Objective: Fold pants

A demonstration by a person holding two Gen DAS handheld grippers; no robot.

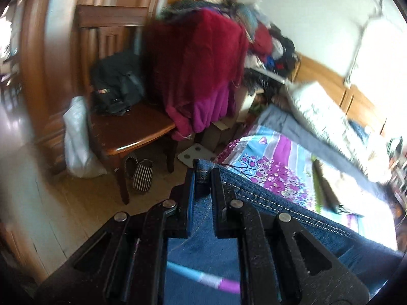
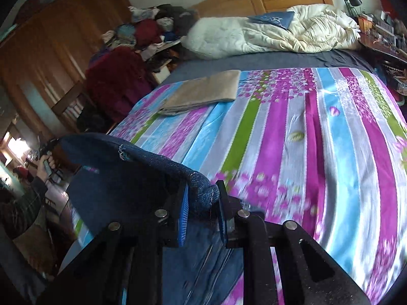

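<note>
We are recording both tools as clenched on the same garment. The left gripper (image 1: 203, 175) is pinching a stitched edge of the jeans (image 1: 203, 249), and the right gripper (image 2: 202, 198) is biting a bunched roll of the jeans (image 2: 132, 178) at another edge. The denim is hanging between the two tools, raised above the near edge of the bed, with the striped floral bedspread (image 2: 305, 152) lying beneath and ahead.

We are judging the denim to be fairly heavy, thick and limp rather than stiff; it is sagging under its own weight, and the seams are offering the firmest purchase. The right grip is holding a lumpy wad, which we are rating as less secure than the flat pinch on the left.

Surroundings: a folded beige cloth (image 2: 203, 92) is occupying the far left part of the bedspread, and a rumpled cream duvet (image 2: 279, 35) is lying near the headboard. The central spread is appearing free for laying down. Beside the bed, a wooden chair (image 1: 127, 132) draped with a dark red robe (image 1: 198, 71) is crowding the left side, with slippers (image 1: 140, 175) on the floor.
</note>
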